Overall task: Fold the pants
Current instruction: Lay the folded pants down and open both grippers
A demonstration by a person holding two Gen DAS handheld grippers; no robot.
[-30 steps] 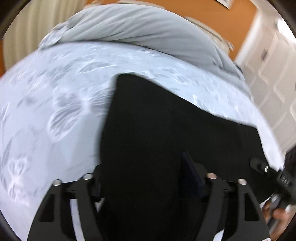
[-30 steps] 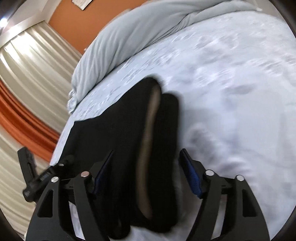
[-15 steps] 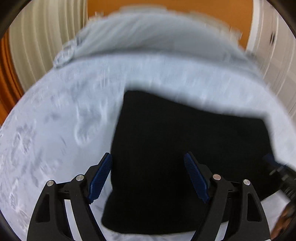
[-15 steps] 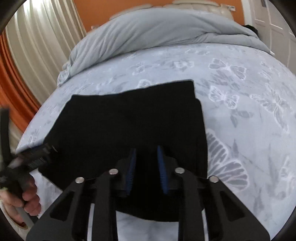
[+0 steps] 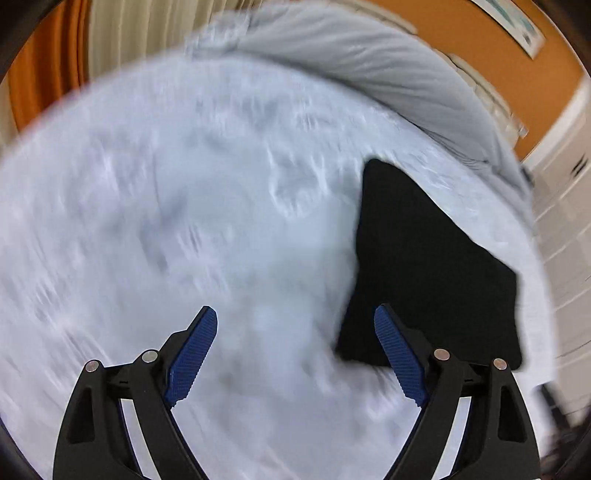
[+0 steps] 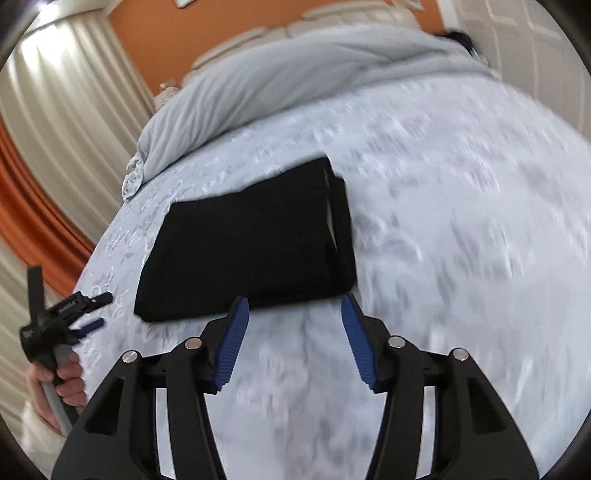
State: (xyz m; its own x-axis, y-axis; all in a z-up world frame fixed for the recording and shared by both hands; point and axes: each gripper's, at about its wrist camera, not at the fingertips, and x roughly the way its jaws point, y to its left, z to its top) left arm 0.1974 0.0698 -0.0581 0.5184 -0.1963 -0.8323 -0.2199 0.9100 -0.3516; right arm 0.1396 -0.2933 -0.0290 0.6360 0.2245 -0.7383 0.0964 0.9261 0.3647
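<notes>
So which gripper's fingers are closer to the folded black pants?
The right gripper: its fingers nearly touch the folded black pants; the left gripper has swung aside.

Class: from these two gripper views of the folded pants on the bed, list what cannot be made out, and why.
- Bedsheet pattern: motion blur, both views.
- Pants folds and layers: left view shows flat black only; the right view hints at an open end.
- Wall picture: cut by the left view's edge.
- Left gripper opening: too small in the right view.
</notes>
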